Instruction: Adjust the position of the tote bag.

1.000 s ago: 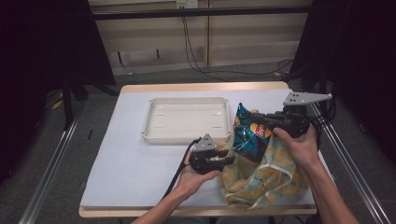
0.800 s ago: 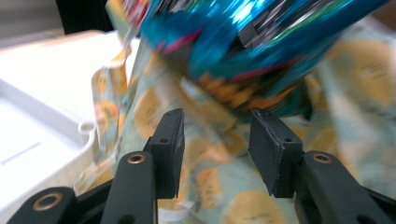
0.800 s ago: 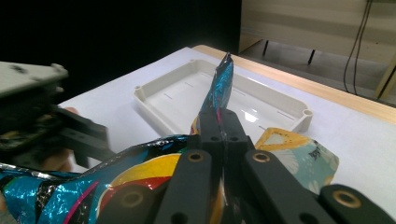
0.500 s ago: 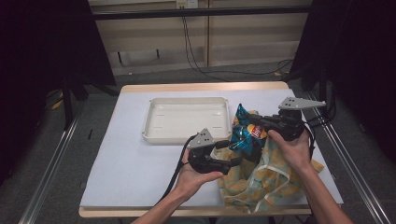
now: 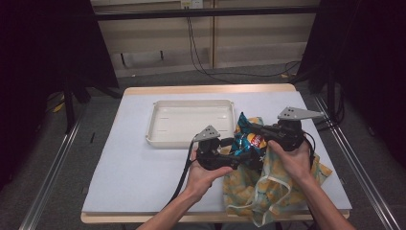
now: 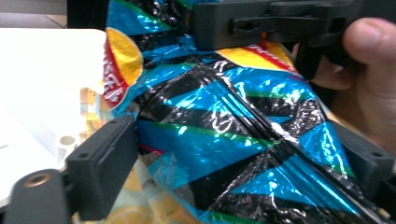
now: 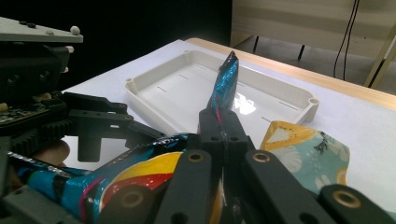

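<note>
A shiny blue and black chip bag [image 5: 245, 142] sits in the mouth of a yellow and teal cloth bag [image 5: 268, 189] at the table's right. My right gripper [image 5: 256, 134] is shut on the chip bag's top seam [image 7: 226, 79], which sticks up past its closed jaws [image 7: 224, 135]. My left gripper [image 5: 242, 155] reaches in from the left. Its jaws have just been opening and stand wide on either side of the chip bag [image 6: 233, 140], the left pad [image 6: 109, 161] at the bag's edge.
A white tray [image 5: 153, 139] lies on the white tabletop just left of the bags, its rim [image 7: 308, 105] close behind the chip bag. The other gripper [image 7: 93, 126] shows at the left in the right gripper view. Dark floor and metal rails surround the table.
The left gripper's jaws have spread apart around the chip bag. The right hand has come down and to the left with the chip bag in its grip.
</note>
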The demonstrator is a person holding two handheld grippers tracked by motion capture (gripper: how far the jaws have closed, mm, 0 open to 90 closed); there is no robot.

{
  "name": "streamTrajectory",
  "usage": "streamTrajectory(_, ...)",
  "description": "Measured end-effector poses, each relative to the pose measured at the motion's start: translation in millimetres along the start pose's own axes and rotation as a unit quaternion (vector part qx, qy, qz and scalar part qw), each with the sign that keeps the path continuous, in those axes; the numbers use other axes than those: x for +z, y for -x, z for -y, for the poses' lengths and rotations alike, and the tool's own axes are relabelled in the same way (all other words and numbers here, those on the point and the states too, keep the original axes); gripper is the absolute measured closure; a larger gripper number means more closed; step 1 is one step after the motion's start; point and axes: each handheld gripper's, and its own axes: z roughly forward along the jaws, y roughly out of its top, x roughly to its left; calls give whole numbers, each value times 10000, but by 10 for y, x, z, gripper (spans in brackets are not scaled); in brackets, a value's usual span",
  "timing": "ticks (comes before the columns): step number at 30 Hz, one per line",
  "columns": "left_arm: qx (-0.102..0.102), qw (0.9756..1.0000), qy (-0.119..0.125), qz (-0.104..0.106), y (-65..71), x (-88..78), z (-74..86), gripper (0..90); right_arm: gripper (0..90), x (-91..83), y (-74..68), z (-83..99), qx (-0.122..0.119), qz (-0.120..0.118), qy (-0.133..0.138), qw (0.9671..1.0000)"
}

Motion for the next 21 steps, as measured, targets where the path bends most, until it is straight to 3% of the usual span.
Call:
streamTrajectory(3,22,9999,-113,-26,-18,13,7,204,900,-12,-3,3,27,-10,18,10000)
streamTrajectory(5,-31,9998,-152,118,-44,20,12,277,900,-19,-31,1,67,8,71,10000)
streamTrajectory(10,171,9994,-248,186,-14,4,1,501,900,-28,-45,-2,21,-35,63,10000)
streamTrajectory(15,253,9990,-302,206,-3,-17,-9,621,888,-26,10,26,118,-117,84,9998)
streamTrajectory(20,415,9977,-440,296,13,-39,-17,740,691,-86,52,42,183,-121,186,9996)
streamTrajectory(21,415,9977,-440,296,13,-39,-17,760,691,-86,52,42,183,-121,186,9996)
